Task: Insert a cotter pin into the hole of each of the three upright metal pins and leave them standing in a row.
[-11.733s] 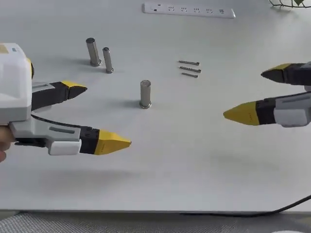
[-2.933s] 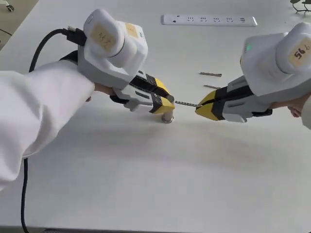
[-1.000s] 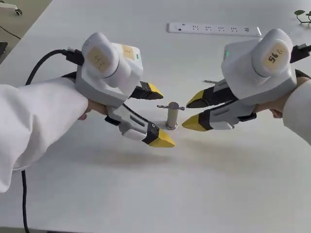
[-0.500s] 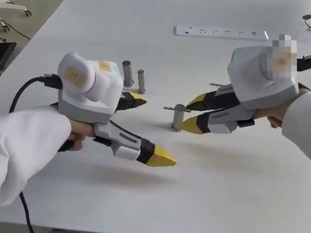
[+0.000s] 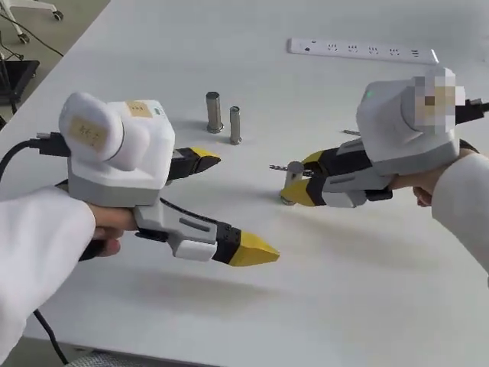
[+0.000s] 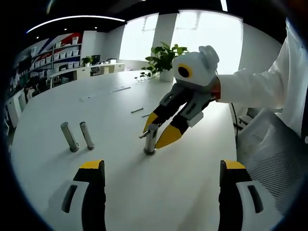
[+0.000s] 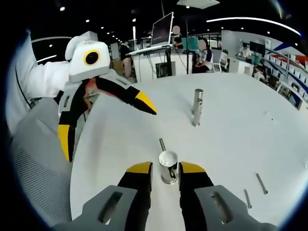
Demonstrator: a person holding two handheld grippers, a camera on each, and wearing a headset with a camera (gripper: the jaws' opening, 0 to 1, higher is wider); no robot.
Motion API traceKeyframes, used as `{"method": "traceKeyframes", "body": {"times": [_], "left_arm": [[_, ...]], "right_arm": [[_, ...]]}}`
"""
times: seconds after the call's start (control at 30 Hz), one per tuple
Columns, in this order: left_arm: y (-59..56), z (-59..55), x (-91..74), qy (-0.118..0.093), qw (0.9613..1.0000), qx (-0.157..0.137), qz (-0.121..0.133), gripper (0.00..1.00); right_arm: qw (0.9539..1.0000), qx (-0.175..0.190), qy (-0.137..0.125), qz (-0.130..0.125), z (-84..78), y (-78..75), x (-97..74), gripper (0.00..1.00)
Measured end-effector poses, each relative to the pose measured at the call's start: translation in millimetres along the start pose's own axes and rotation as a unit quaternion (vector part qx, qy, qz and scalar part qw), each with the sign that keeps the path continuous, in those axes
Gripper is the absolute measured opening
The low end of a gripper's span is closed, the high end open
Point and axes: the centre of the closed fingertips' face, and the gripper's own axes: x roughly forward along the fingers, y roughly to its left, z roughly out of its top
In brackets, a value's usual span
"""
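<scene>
A short metal pin (image 5: pixel 293 184) stands upright with a cotter pin (image 5: pixel 278 167) through its top hole. My right gripper (image 5: pixel 299 181) is shut on this pin low down, one yellow jaw on each side; the right gripper view shows the pin (image 7: pixel 168 166) between my fingers and the cotter pin (image 7: pixel 162 144) sticking out. My left gripper (image 5: pixel 233 204) is open and holds nothing, left of the pin (image 6: pixel 151 139) and apart from it. Two more upright pins, a thick one (image 5: pixel 214 112) and a thin one (image 5: pixel 235 125), stand side by side at the back left.
A white power strip (image 5: pixel 363 50) lies at the table's far edge. Two loose cotter pins (image 7: pixel 261 183) (image 7: pixel 246 198) lie behind the right gripper. The table's (image 5: pixel 321 306) left edge runs close to the left hand, and a black cable (image 5: pixel 15 157) trails from the left gripper.
The right gripper's jaws have come together around the pin with the cotter pin. The left gripper has drawn back to the left, still open.
</scene>
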Motion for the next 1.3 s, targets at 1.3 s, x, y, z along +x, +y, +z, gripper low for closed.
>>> {"method": "traceKeyframes", "body": {"times": [1.3], "left_arm": [[42.3, 31.0, -25.7, -0.055, 0.9955, -0.022, 0.074, 0.99]], "right_arm": [[0.9996, -0.020, -0.016, -0.014, 10.1, -28.5, 13.5, 0.08]]}}
